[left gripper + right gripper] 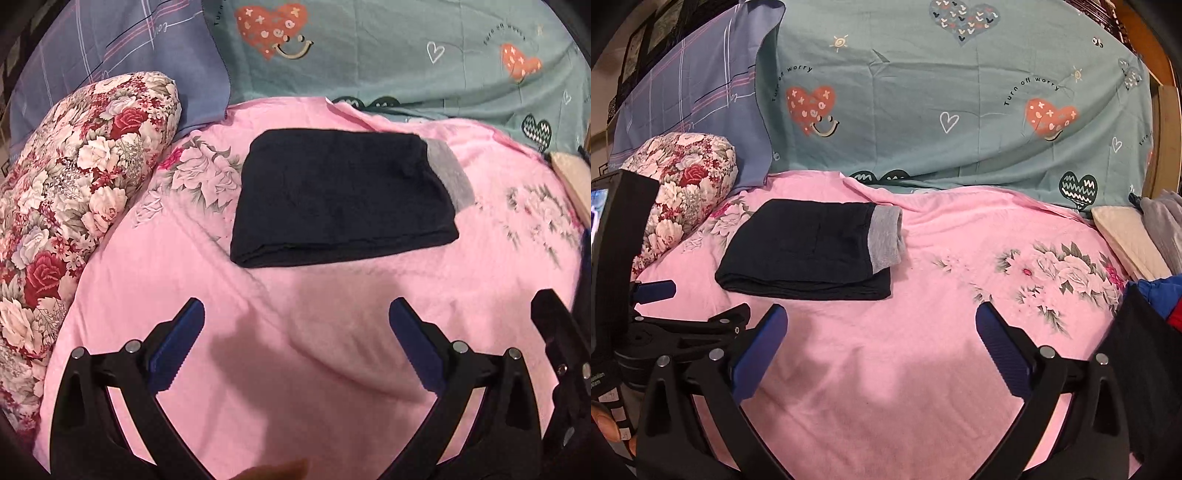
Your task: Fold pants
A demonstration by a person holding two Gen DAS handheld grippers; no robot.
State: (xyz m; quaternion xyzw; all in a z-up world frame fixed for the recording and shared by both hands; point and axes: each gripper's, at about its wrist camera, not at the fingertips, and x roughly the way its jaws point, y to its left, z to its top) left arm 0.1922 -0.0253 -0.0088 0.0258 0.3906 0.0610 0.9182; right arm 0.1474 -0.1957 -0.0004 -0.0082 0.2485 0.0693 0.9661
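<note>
Dark navy pants (340,195) lie folded into a compact rectangle on the pink floral bedsheet (332,332), with a grey cuff (450,173) showing at the right end. In the right wrist view the same folded pants (805,251) sit left of centre, grey cuff (884,236) at their right. My left gripper (295,317) is open, hovering over bare sheet in front of the pants, nothing between its blue pads. My right gripper (881,321) is open too, in front and right of the pants, holding nothing. The left gripper (653,291) shows at the right wrist view's left edge.
A red-and-white floral pillow (70,206) lies to the left. A teal heart-print cloth (960,110) and a blue checked cloth (694,96) cover the back. A stack of folded clothes (1134,236) sits at the right edge, with blue and red fabric (1160,295) nearer.
</note>
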